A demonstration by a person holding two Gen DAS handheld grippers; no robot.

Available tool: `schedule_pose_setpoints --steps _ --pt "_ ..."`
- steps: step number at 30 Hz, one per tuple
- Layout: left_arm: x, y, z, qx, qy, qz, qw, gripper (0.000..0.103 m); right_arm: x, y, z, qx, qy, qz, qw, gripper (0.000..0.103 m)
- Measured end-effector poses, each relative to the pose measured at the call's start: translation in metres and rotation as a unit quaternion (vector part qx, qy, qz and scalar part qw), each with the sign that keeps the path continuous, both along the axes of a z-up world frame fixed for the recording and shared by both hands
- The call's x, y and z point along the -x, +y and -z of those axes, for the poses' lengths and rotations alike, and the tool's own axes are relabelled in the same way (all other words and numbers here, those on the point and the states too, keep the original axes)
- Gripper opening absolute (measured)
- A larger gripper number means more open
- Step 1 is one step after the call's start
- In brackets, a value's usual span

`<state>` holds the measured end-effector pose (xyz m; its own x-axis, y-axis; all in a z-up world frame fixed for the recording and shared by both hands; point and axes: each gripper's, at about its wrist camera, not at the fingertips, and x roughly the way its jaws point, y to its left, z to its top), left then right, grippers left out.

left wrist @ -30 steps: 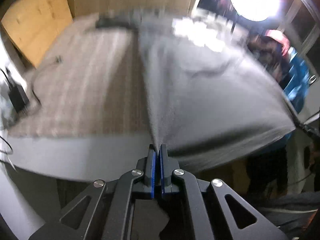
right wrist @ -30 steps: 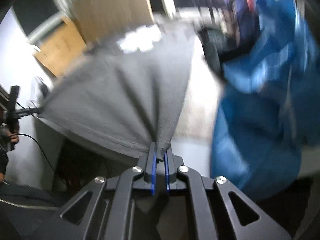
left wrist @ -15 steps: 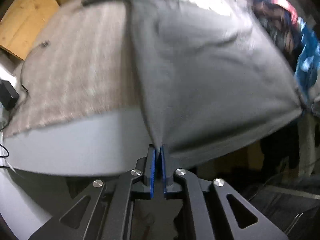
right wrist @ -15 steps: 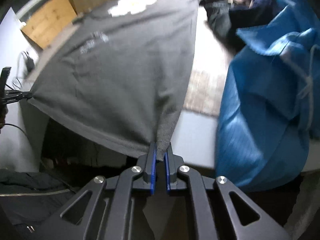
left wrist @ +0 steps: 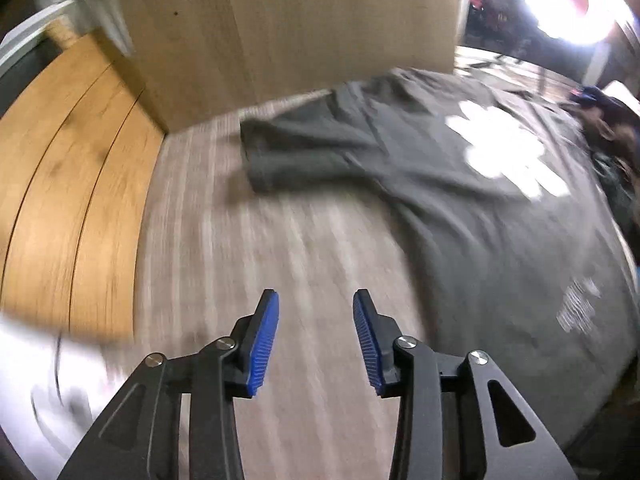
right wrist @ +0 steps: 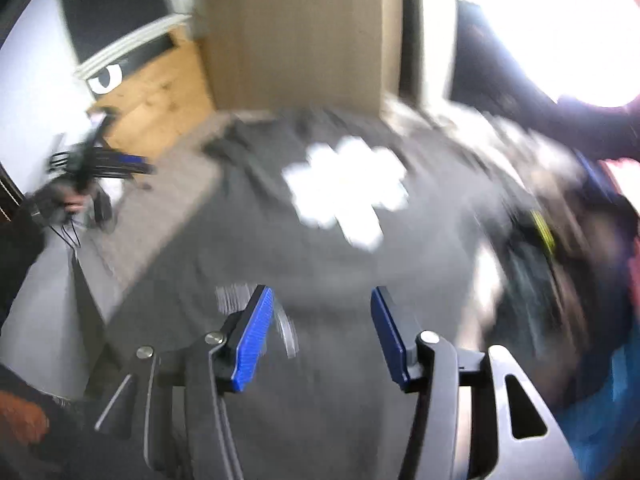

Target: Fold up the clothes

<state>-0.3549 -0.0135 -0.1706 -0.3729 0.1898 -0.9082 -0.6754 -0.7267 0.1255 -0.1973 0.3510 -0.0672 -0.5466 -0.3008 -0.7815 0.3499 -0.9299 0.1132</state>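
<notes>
We note a tall pale wood cabinet (left wrist: 304, 36) as landmark. Left of it runs an orange-brown plank panel (left wrist: 68, 184); in front of it lies a striped beige cover (left wrist: 280, 248). Right of the cabinet, a bright overexposed light (left wrist: 580, 4) washes out detail. Both views are motion-blurred.

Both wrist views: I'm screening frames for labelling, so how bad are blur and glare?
Left wrist: striped cloth motion-streaked, gray T-shirt softer, glare top right. Right wrist: heavier blur everywhere, T-shirt's white print smeared, window blown out; gripper stays sharp.
</notes>
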Motion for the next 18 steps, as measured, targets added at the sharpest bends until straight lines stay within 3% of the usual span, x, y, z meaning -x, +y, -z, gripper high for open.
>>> schedule_pose_setpoints --steps 2,4,7,9,12,15,17,18 --pt "0.049 0.021 0.009 0.002 0.009 0.005 0.9999 0.037 0.064 -0.033 0.005 -0.009 0.014 -0.024 1.0 0.051" --pt "0.081 0.031 0.025 0.004 -0.011 0.009 0.9999 0.037 0.129 -0.065 0.016 0.005 0.007 -0.05 0.999 0.051" --pt "0.103 0.041 0.048 0.025 -0.022 0.018 0.9993 0.037 0.21 -0.114 0.039 0.006 0.005 -0.077 0.997 0.051" --pt "0.108 0.045 0.061 0.03 -0.031 0.029 0.9986 0.038 0.252 -0.152 0.062 0.004 -0.022 -0.089 0.996 0.051" --pt "0.114 0.046 0.075 0.041 -0.035 0.049 0.9973 0.041 0.29 -0.196 0.095 0.013 -0.052 -0.108 0.993 0.051" --pt "0.122 0.047 0.081 0.028 -0.031 0.055 0.9976 0.042 0.297 -0.221 0.111 0.017 -0.062 -0.137 0.988 0.051" --pt "0.126 0.047 0.08 0.017 -0.035 0.059 0.9975 0.038 0.301 -0.237 0.12 0.023 -0.068 -0.158 0.985 0.051" --pt "0.129 0.046 0.08 0.01 -0.044 0.06 0.9971 0.03 0.302 -0.245 0.124 0.025 -0.07 -0.169 0.983 0.051"
